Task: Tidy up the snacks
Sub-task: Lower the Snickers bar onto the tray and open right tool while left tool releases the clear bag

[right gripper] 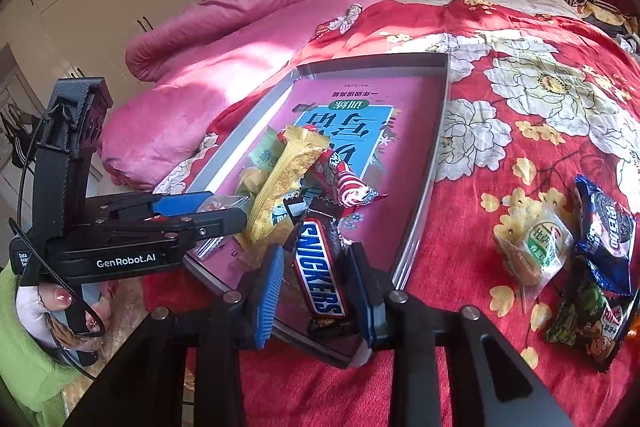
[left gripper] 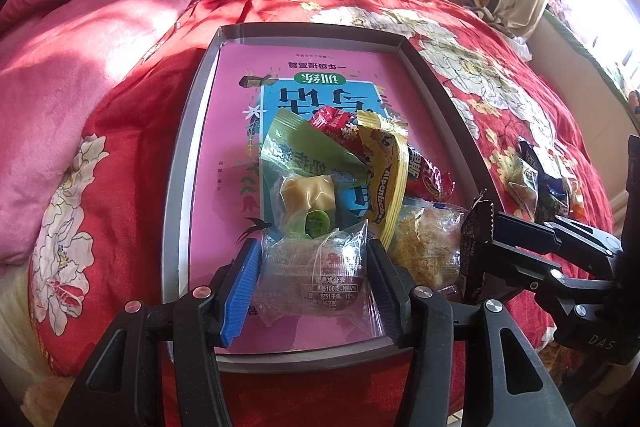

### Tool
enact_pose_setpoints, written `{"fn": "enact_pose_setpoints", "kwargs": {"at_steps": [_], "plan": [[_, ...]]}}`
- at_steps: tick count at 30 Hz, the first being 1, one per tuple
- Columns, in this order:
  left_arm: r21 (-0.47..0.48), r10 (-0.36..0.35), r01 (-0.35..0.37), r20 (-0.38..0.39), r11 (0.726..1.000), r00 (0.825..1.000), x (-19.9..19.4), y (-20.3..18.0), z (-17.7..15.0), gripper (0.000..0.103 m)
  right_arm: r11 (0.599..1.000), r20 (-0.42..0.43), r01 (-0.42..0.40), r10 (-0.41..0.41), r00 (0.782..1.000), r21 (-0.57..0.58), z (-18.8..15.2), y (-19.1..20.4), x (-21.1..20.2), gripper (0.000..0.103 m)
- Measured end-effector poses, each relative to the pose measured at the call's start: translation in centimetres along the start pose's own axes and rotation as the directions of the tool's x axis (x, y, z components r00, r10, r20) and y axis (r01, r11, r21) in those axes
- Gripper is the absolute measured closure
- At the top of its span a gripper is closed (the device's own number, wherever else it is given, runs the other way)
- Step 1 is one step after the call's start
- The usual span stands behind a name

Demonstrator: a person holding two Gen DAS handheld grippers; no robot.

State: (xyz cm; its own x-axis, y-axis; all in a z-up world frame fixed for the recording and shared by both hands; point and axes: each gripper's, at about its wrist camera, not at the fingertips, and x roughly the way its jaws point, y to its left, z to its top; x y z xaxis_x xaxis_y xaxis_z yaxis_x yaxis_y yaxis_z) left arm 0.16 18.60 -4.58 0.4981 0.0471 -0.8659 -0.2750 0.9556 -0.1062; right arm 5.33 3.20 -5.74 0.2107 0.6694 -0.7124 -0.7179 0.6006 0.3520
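1. Bed point(right gripper: 500, 39): covered by a red floral quilt point(left gripper: 132, 107), with a pink blanket point(left gripper: 100, 7) bunched along its far left side.
2. Grey tray point(left gripper: 178, 163): rests on the quilt; a pink book point(left gripper: 224, 131) lies flat inside and fills most of its floor.
3. Snack pile point(left gripper: 340, 163): green, red and yellow packets are heaped on the book at the near end of the tray.
4. Loose packets point(right gripper: 576, 251): several lie on the quilt to the right, outside the tray and well apart from the pile.
5. Left tool point(left gripper: 314, 267): jaws stand at medium width with a clear-wrapped snack point(left gripper: 316, 267) between the pads, over the near end of the tray. Pad contact appears on both sides.
6. Right tool point(right gripper: 318, 283): jaws narrow, a Snickers bar point(right gripper: 320, 267) standing between them above the near tray corner; gaps show between bar and pads on both sides.
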Motion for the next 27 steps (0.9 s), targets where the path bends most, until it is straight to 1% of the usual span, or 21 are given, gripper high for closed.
{"fn": "enact_pose_setpoints", "kwargs": {"at_steps": [3, 11, 14, 17, 20, 27], "plan": [[0.0, 0.0, 0.0, 0.0, 1.0, 1.0, 0.0, 0.0, 0.0, 0.046, 1.0, 0.004, 0.003, -0.003, 1.0, 0.0, 0.1, 0.0, -0.2, 0.067], [0.002, -0.002, 0.002, 0.004, 1.0, 1.0, -0.1, 0.0, 0.0, 0.044, 0.999, 0.029, 0.04, -0.039, 0.999, -0.031, 0.2, 0.1, -1.0, 0.058], [0.003, -0.008, 0.008, 0.019, 1.0, 1.0, -0.5, -0.1, 0.1, 0.043, 0.999, 0.033, 0.046, -0.045, 0.998, -0.03, 0.2, 0.0, -1.2, 0.056], [0.003, -0.013, 0.013, 0.032, 1.0, 0.999, -0.8, -0.1, 0.2, 0.039, 0.998, 0.032, 0.051, -0.05, 0.998, -0.029, 0.1, -0.1, -1.2, 0.056], [0.013, -0.013, 0.013, 0.041, 1.0, 0.999, -1.0, -0.3, 0.2, 0.038, 0.998, 0.031, 0.055, -0.055, 0.998, -0.027, 0.1, -0.2, -1.2, 0.055], [0.03, -0.014, 0.012, 0.059, 0.999, 0.998, -1.4, -0.6, 0.3, 0.036, 0.998, 0.036, 0.059, -0.058, 0.998, -0.032, 0.1, -0.1, -1.4, 0.053]]}}
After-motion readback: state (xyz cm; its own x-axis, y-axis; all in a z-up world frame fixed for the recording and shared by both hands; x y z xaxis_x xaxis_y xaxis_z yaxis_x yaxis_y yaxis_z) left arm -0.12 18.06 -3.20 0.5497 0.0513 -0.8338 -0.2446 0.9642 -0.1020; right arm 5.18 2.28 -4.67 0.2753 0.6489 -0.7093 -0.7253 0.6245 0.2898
